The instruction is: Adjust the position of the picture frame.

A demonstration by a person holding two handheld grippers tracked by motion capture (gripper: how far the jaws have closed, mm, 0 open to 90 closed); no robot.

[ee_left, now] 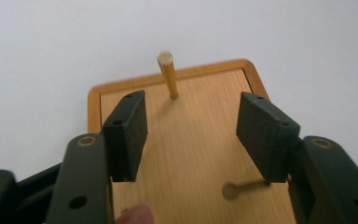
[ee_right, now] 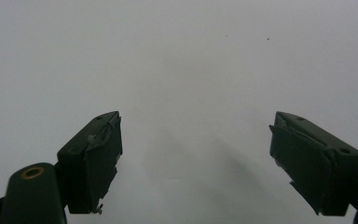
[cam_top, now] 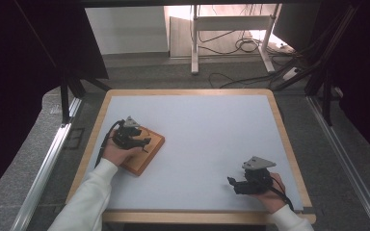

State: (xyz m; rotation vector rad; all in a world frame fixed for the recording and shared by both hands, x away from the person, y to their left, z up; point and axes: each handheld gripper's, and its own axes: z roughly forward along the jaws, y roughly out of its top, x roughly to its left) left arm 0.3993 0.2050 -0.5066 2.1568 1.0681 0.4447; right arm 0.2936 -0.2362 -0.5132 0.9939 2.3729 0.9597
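Our left gripper (ee_left: pixel 191 135), jaws wide, hangs over the board (cam_top: pixel 142 149) at 9 o'clock; right gripper (ee_right: pixel 196 158) wide, empty, at 5. Dropping carelessly could knock the peg (ee_left: pixel 168 74).

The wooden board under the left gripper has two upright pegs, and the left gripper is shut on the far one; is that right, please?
Not quite. The left gripper is open, its jaws standing wide apart over the wooden board; the far peg stands free beyond them, ungripped. The near peg is there too, as the left gripper view shows.
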